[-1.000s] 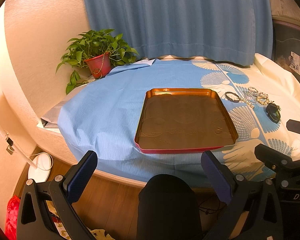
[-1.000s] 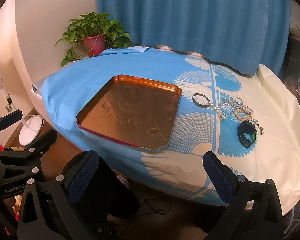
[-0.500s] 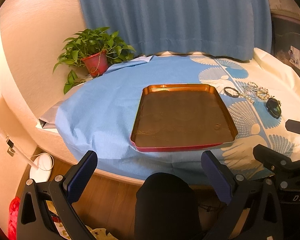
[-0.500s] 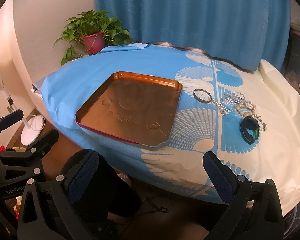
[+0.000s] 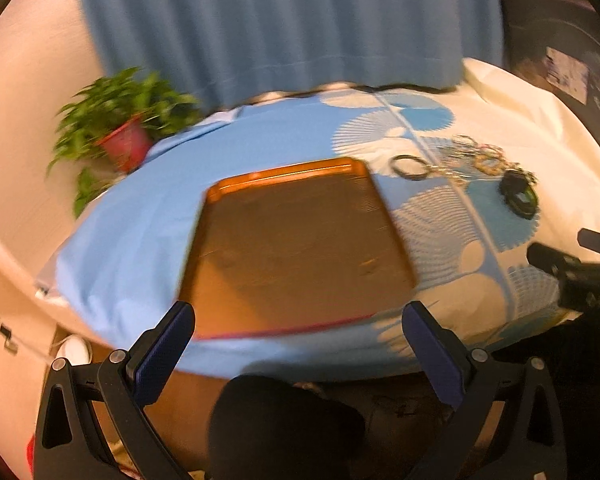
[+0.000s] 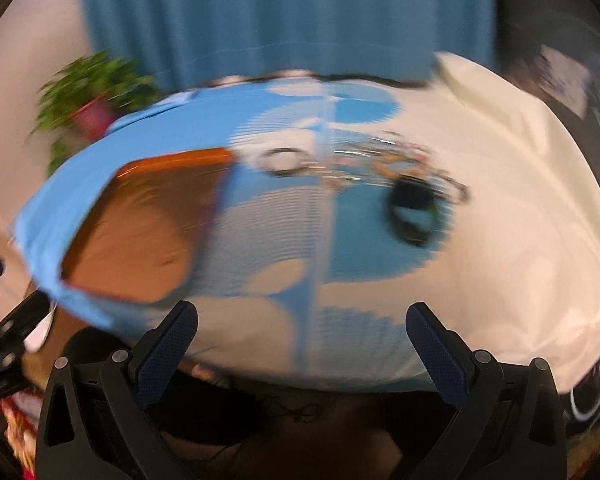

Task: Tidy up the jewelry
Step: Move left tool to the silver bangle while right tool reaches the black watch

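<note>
Jewelry [image 5: 466, 162] all lies in a cluster on the patterned cloth [image 5: 284, 136], just right of the orange tray [image 5: 296, 240]; tray looks empty, so by my read nothing is sorted yet and every piece is left to move. Cluster holds a dark ring [image 5: 410, 163], some chains and beaded bracelets, and a black band [image 5: 518, 196] nearest the right edge. Pieces sit close together, some seem to touch; blur makes it hard to tell which.

Left gripper [image 5: 300, 340] is spread wide, nothing between the fingers, hanging off the near edge of the tabletop in front of the tray. Right gripper [image 6: 302, 340] is also wide and empty, low at the near edge, pointing more toward the jewelry.

Left view shows the whole tray and the right gripper's body [image 5: 580, 276] coming in from the right side. Right view cuts off part of the tray but puts the black band [image 6: 414, 208] and ring [image 6: 284, 160] nearer centre, though much more smeared. Potted plant [image 5: 124, 136] stands at back left by the curtain [image 5: 284, 24], well apart.
</note>
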